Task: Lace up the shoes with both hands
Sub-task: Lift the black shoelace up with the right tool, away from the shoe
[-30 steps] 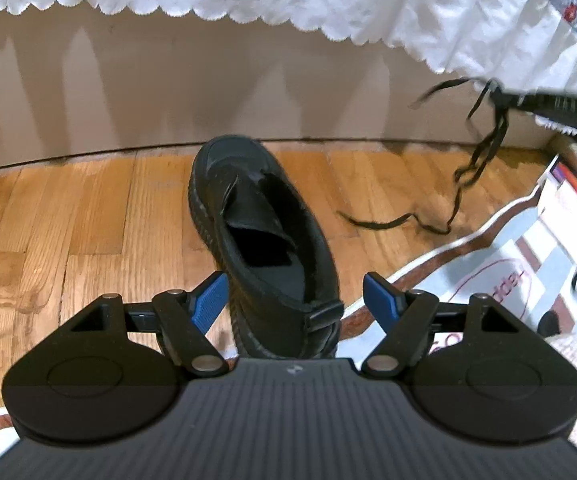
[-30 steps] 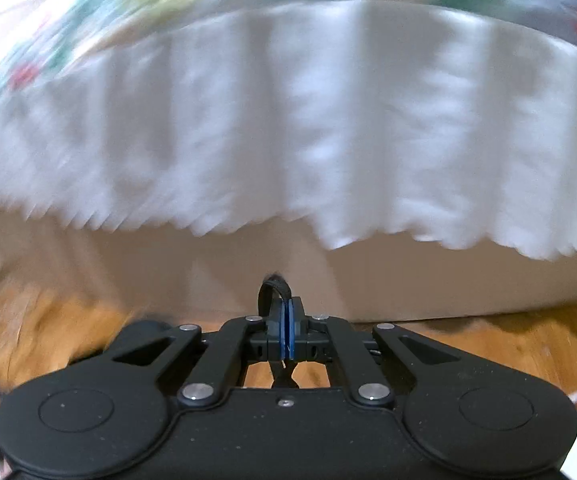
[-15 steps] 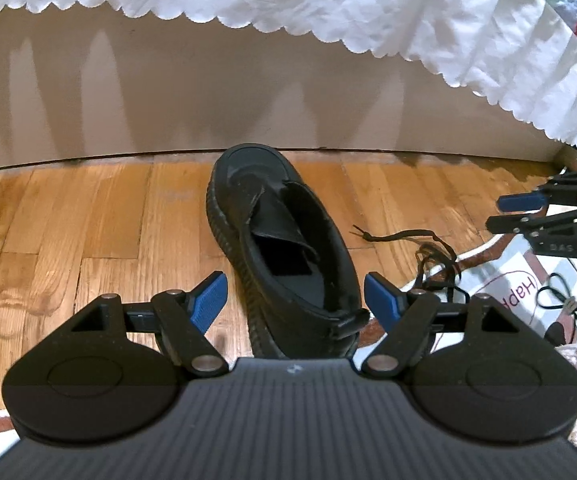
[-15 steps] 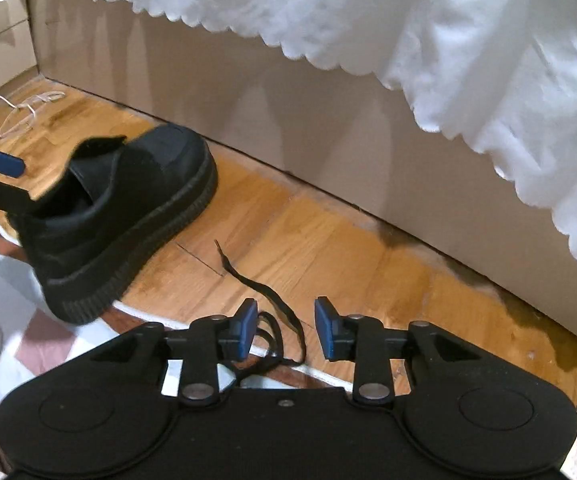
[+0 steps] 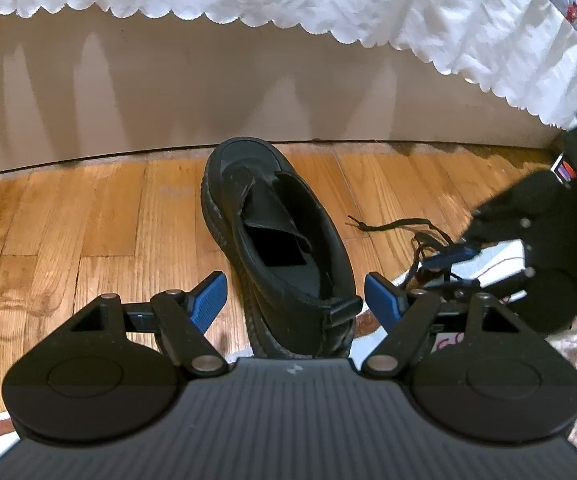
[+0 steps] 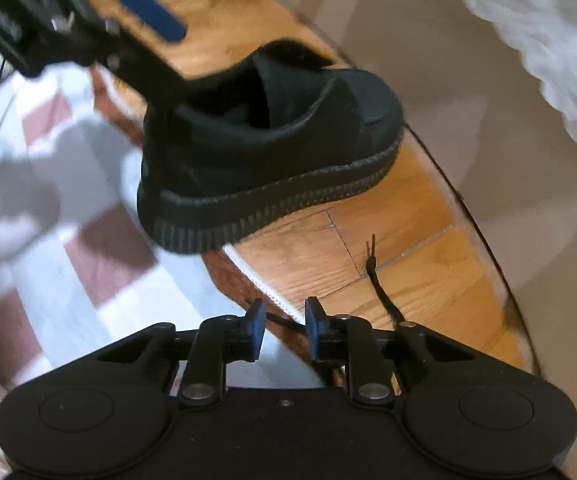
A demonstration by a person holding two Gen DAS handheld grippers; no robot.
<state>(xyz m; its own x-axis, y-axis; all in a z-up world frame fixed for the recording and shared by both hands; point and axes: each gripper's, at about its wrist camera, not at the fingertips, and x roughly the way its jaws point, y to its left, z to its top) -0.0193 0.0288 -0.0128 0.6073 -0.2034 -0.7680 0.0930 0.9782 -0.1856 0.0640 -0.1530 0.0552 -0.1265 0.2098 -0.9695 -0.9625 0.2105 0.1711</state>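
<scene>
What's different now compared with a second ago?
The right gripper, shut on the lace in the air a second ago, let it drop to the floor and has come down over it, open. The left gripper stayed open around the heel of the shoe, which hardly moved.

Matt black shoe [image 5: 280, 240], glossy wood floor [image 5: 88, 220]

Left view behind shoe [image 5: 280, 248] heel, right view alongside, both close
</scene>
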